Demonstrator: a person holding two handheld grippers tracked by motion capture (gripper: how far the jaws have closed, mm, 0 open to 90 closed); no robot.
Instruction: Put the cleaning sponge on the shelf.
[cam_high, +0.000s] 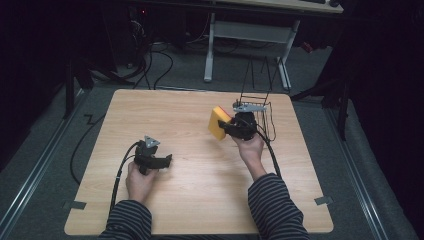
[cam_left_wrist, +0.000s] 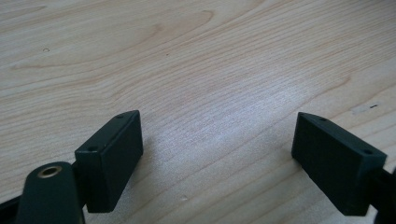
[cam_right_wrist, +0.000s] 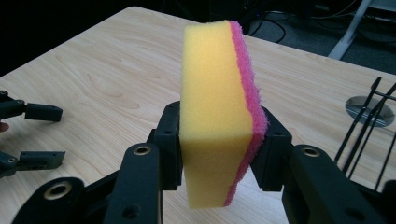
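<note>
Wooden table (cam_high: 190, 200) carries the left gripper (cam_high: 162, 161) low at its left, jaws spread wide over bare wood; right of it the right gripper (cam_high: 226, 127) clamps a yellow-and-pink sponge (cam_high: 218, 122) aloft, beside a wire rack (cam_high: 260, 107)

- A light wooden table (cam_high: 165, 210) with rounded corners stands in the middle of a dim room; its grain shows pale and glossy under the light.
- Grey carpet floor (cam_high: 45, 150) surrounds it, crossed by black cables (cam_high: 160, 65) on the far left.
- Metal rails (cam_high: 30, 185) run along the floor on the left and right.
- A white-legged desk (cam_high: 250, 30) stands at the far side.
- The edges of the room lie in deep shadow.
- Grey tape patches (cam_high: 74, 205) sit on the floor at the near corners.
</note>
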